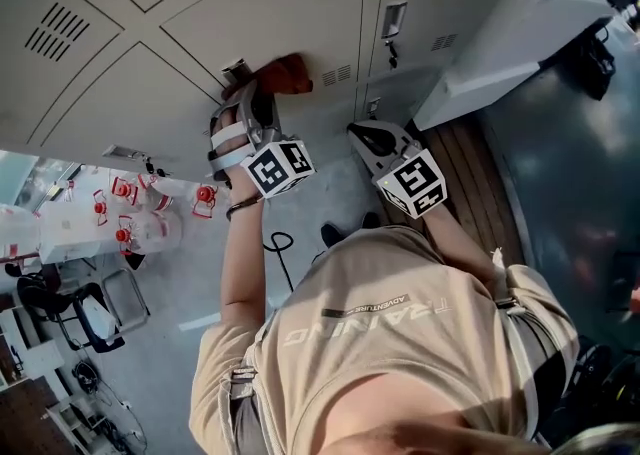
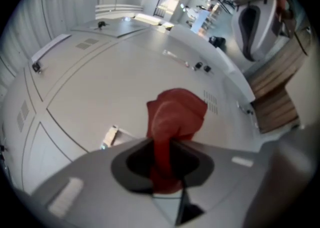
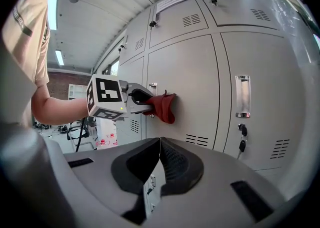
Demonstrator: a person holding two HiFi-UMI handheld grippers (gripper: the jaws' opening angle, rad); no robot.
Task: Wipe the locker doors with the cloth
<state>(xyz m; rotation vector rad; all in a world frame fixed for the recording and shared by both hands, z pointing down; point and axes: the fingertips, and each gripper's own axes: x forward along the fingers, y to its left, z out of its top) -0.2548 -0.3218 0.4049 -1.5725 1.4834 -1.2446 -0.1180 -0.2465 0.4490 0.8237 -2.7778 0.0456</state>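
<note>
A red cloth (image 2: 173, 117) is pinched in my left gripper (image 2: 162, 144), whose jaws are shut on it. The cloth's free end (image 1: 285, 73) presses against a grey locker door (image 1: 285, 18), near its lower vent slots (image 2: 212, 102). In the right gripper view the same cloth (image 3: 162, 106) touches the door (image 3: 192, 86) just right of the left gripper (image 3: 137, 99). My right gripper (image 3: 159, 164) has its jaws closed together with nothing between them; it hangs back from the lockers (image 1: 385, 148), lower than the left one.
A metal handle (image 3: 242, 94) with keys (image 3: 242, 137) in a lock sits on the neighbouring door. Several lockers surround it. Red-capped bottles (image 1: 150, 208) stand on the floor at left. A black cable (image 1: 280, 248) lies on the floor, and a wooden pallet (image 1: 480, 163) sits at right.
</note>
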